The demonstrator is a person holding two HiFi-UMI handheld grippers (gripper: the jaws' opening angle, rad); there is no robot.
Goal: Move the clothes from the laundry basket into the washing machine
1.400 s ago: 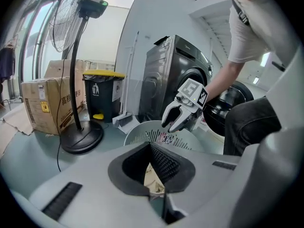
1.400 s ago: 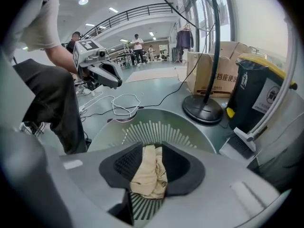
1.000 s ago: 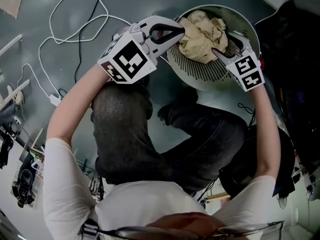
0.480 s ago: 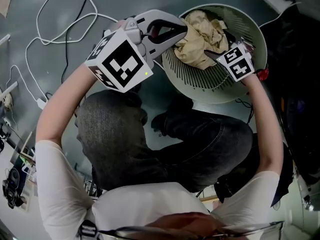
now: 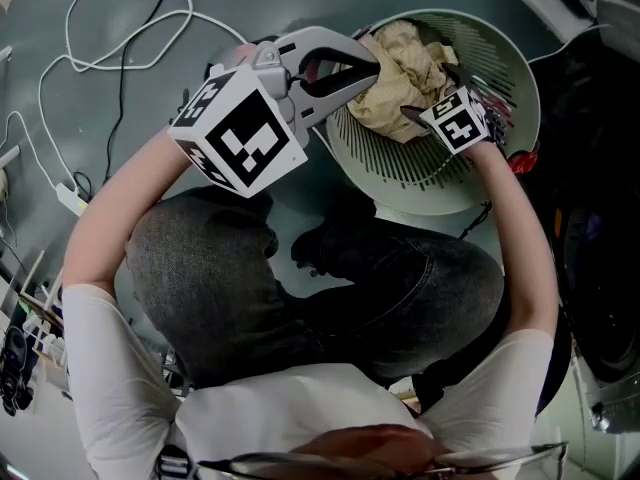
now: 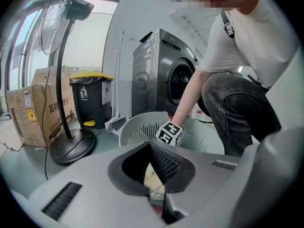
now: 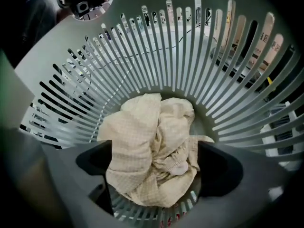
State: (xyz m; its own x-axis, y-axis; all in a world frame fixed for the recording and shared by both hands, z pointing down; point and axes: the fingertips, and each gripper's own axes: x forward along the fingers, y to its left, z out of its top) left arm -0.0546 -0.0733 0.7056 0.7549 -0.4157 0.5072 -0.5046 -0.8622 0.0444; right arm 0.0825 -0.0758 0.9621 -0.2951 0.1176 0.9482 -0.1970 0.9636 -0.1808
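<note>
Head view: laundry basket (image 5: 425,190) holds crumpled cream cloth (image 5: 402,66)

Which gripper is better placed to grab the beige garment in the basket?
Right. The right gripper points down into the laundry basket, its fingers just opened and straddling the beige garment. The left gripper has its fingers together at the garment's edge.

White short-sleeved T-shirt (image 5: 110,388), dark grey jeans (image 5: 230,288) (slightly faded).

Lab-like utility room: washing machine (image 6: 164,75), cardboard box (image 6: 33,113), pedestal fan (image 6: 73,146), loose floor cables (image 5: 70,58).
</note>
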